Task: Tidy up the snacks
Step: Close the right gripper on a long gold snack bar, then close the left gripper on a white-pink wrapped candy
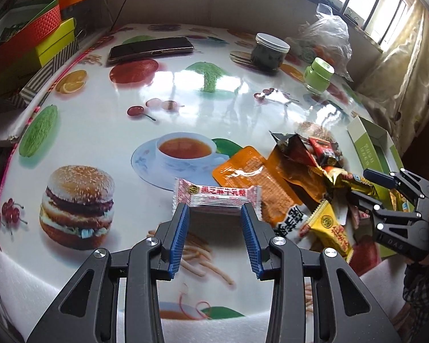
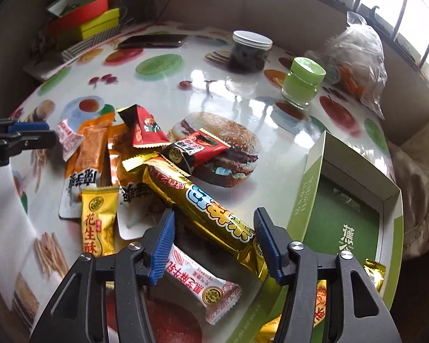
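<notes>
Snack pile [image 2: 146, 177] — landmark, lying on a table [image 1: 186, 85] w/ food-print cover.

- Pink candy [image 1: 217, 195]: pink-white wrapper, at pile's left edge in L wrist view. L gripper [image 1: 215, 210] clamped on its near edge, blue pads touching both ends. From R wrist view same gripper shows at far left of pile, tips on the candy.
- Gold bar [image 2: 203, 211]: long gold wrapper, on top of pile, slanting toward the near right. R gripper [image 2: 214, 223] straddles its lower half, jaws apart; cannot tell if pads touch the wrapper.
- Yellow candy [image 2: 97, 223]: near-left part of pile, flat.
- Orange packs [image 2: 91, 148]: left part of pile, under other items.
- Red packets [image 2: 146, 128]: far side of pile, one overlapping the gold bar's top end.
- Second pink candy [image 2: 206, 291]: near side of pile, just below gold bar, between R gripper's fingers.
- Green box [image 2: 349, 208]: open, right of pile, just beside it.
- Green jar [image 2: 303, 83]: beyond pile, to the right.
- Dark jar [image 2: 250, 53]: white lid, beyond pile.
- Phone [image 1: 151, 48]: well beyond pile, far left.
- Plastic bag [image 2: 357, 60]: beyond pile, far right.
</notes>
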